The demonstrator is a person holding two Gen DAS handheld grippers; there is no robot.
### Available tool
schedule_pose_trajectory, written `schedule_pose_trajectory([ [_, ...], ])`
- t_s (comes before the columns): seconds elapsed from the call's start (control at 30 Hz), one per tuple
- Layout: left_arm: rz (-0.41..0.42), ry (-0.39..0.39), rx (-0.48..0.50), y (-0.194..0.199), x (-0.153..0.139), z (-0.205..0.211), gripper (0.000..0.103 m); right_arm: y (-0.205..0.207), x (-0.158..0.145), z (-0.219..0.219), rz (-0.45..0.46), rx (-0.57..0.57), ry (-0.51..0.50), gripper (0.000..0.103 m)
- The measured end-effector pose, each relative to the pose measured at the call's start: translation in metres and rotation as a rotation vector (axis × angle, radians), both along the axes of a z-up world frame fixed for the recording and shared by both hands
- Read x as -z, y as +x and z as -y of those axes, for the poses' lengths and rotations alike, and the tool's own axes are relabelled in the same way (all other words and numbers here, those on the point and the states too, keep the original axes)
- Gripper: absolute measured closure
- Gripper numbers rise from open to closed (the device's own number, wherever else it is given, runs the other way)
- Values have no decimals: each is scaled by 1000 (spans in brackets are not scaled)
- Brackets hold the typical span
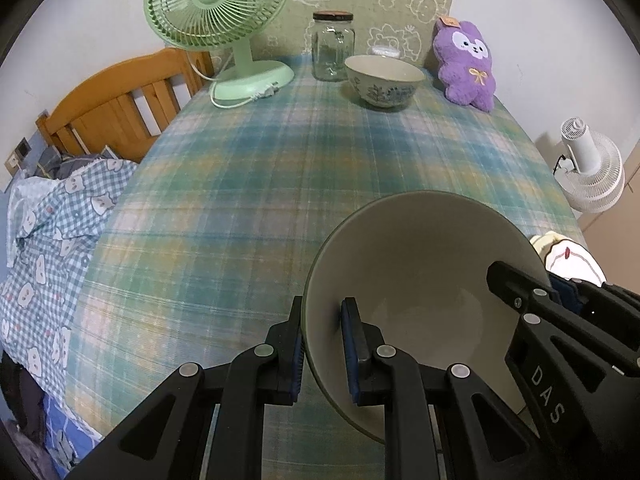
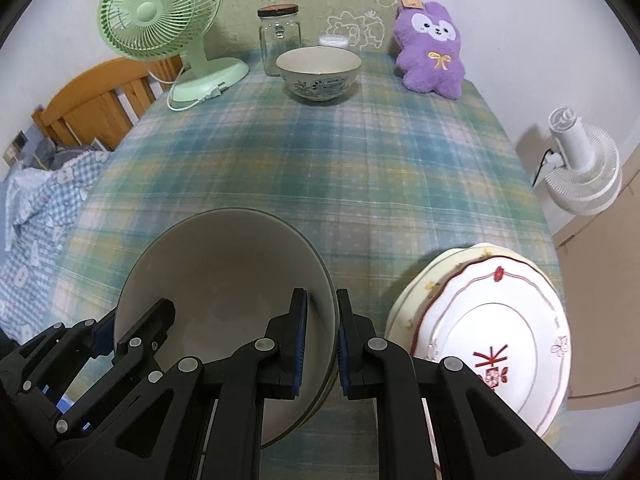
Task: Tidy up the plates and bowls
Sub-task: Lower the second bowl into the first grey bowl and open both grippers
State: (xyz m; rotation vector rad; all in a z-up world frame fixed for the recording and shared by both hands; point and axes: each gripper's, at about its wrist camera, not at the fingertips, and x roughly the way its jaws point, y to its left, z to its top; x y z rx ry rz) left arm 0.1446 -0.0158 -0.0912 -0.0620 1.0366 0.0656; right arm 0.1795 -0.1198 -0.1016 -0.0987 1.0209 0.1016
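We've got the big plain cream ceramic bowl (image 1: 420,280) at the near end of the plaid tablecloth (image 1: 280,180), left gripper (image 1: 320,354) and right gripper (image 2: 322,346) each pinching opposite rims, stacked floral plates (image 2: 480,320) just beside it.

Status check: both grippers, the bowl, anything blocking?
Left gripper and right gripper both shut on big bowl rim, opposite sides. Patterned bowl far end. Plates right of big bowl. Cloth between is bare.

home bedrm | wooden bed (image 1: 108,100) w/ bedding, plush toy (image 1: 466,64), desk fan (image 1: 218,20)
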Motion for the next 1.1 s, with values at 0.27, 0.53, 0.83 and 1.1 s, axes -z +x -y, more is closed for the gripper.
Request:
schedule_pose_trajectory([
  [0.27,6,3,16,-1,3,5,89,0,6,4,-11,30,-21,86],
  [0.53,2,-16,26,-1,5,7,73,3,7,3,-22,23,-19,84],
  [0.83,13,-17,8,-1,-12,6,37,1,-7,22,-29,63,41,31],
  [1.1,83,1,-30,-4,-55,7,29,-4,-49,32,40,46,81,30],
])
